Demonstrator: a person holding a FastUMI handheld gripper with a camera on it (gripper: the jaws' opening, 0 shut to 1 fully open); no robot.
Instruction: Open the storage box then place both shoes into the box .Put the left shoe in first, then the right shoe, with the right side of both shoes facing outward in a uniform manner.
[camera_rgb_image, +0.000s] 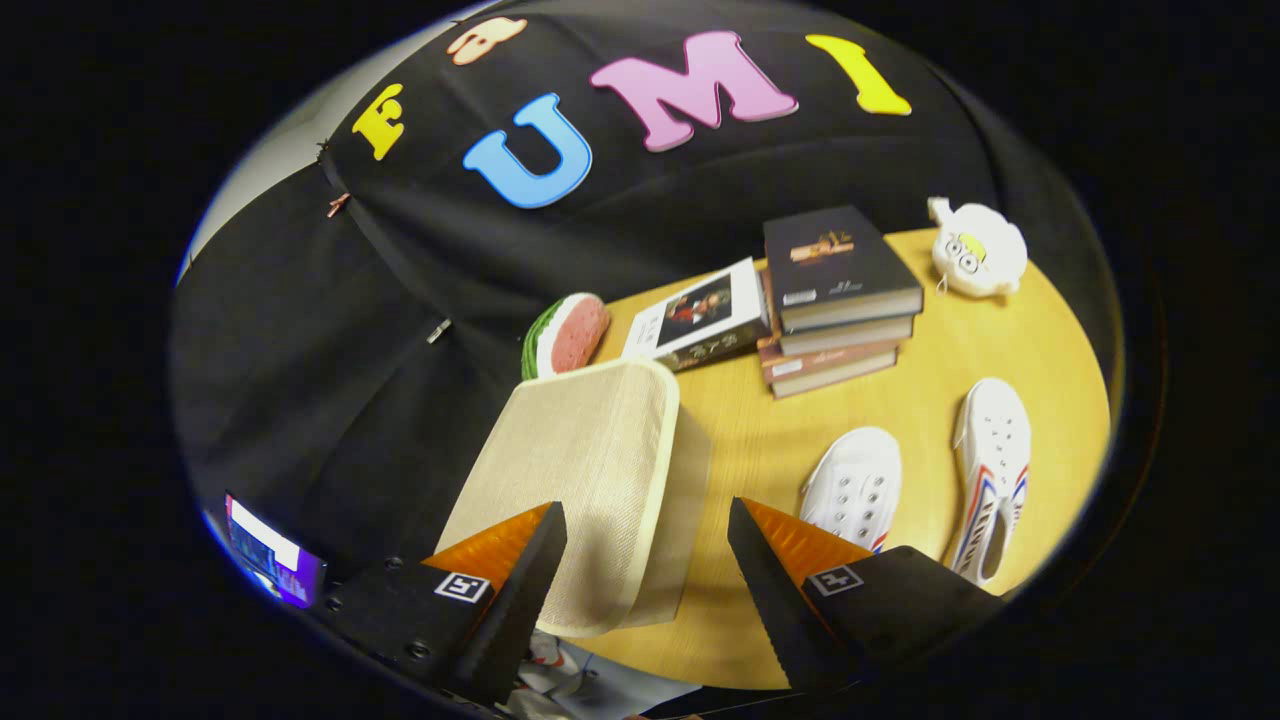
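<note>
Lying between the spread tongs (647, 520): the closed storage box (580, 480).

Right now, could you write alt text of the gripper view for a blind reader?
The open gripper hangs above a closed beige storage box on a wooden table. Two white shoes lie beside the box, with stacked books beyond.

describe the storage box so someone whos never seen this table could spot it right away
On the round wooden table, look just ahead of the open gripper, left of the two white shoes. The storage box is the beige woven-fabric one with a pale rim, lid shut, far larger than the watermelon toy behind it.
</note>
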